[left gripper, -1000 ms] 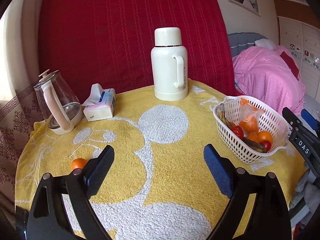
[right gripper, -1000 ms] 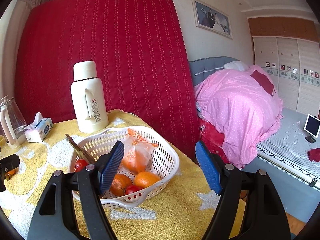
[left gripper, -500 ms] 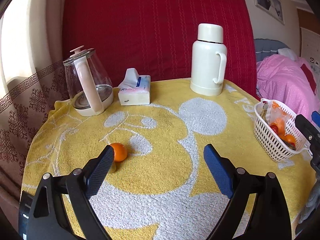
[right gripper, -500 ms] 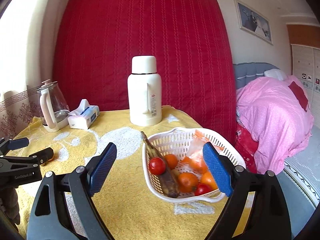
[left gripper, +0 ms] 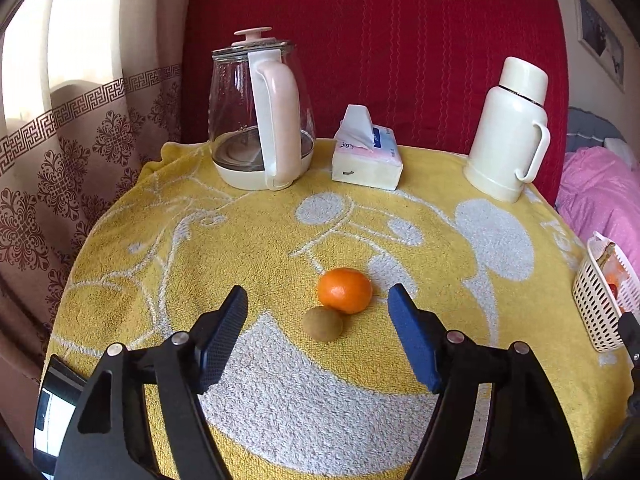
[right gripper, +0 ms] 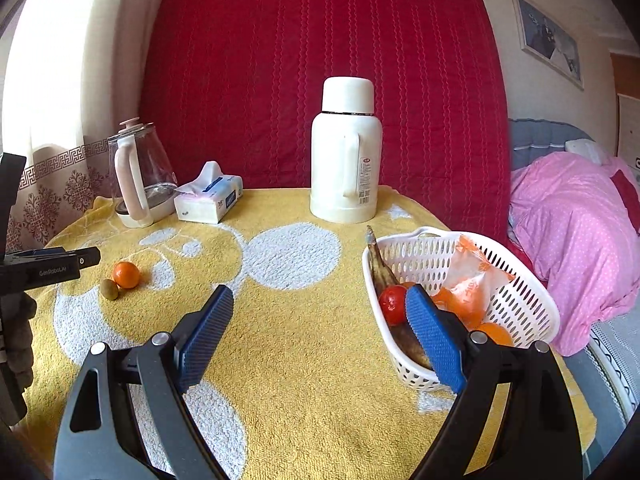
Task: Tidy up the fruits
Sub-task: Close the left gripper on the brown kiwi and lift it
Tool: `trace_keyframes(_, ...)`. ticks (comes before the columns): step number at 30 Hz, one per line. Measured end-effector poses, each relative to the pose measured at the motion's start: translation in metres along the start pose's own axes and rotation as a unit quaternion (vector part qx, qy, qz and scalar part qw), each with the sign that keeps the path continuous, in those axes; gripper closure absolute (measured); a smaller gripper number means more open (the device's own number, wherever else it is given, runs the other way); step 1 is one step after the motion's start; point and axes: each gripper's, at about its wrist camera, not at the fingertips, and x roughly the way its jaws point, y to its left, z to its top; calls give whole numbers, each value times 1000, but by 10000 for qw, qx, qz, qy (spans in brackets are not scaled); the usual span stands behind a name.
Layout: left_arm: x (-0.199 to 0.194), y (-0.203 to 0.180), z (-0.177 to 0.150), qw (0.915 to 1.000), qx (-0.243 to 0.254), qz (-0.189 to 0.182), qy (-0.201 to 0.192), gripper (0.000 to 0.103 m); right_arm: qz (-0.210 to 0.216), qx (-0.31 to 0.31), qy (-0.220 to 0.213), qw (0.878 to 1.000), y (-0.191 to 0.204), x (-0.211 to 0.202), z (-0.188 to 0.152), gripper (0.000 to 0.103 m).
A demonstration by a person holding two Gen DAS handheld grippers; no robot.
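Nearby, kiwi (left gripper: 322, 323) touches orange (left gripper: 345, 290); kettle (left gripper: 260, 112) behind

Basket (left gripper: 600, 312) cut off by edge; contents mostly hidden.

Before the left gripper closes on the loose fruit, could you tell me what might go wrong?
The orange and the small brown fruit touch, both between the open left gripper fingers: closing may catch both or roll one away. The white basket is already crowded, so added fruit could spill.
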Motion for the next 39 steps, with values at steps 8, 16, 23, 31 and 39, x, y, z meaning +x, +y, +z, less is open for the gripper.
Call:
trace_keyframes(8,29,3,-11,9979,-187,-487,376,43,112,58,175,9998,3,9,-12,14)
trace_keyframes(16,46,1,-16,9973,-189,-357,608,62,148,126,153,9997,0,7,-12,14)
trace_keyframes(23,43,8,-18,9968,-366,-408,588,74,145,65,194,9997,3,8,-13,14)
trace_keyframes(31,3,24,0,9972,-690,-280,-62,74,464,-187,623,9968,19,23,-13,14)
trace_keyframes(39,-15,51,11,9922,-1205,-117,-306,74,1540,-190,1549,9757,75,72,-1,14)
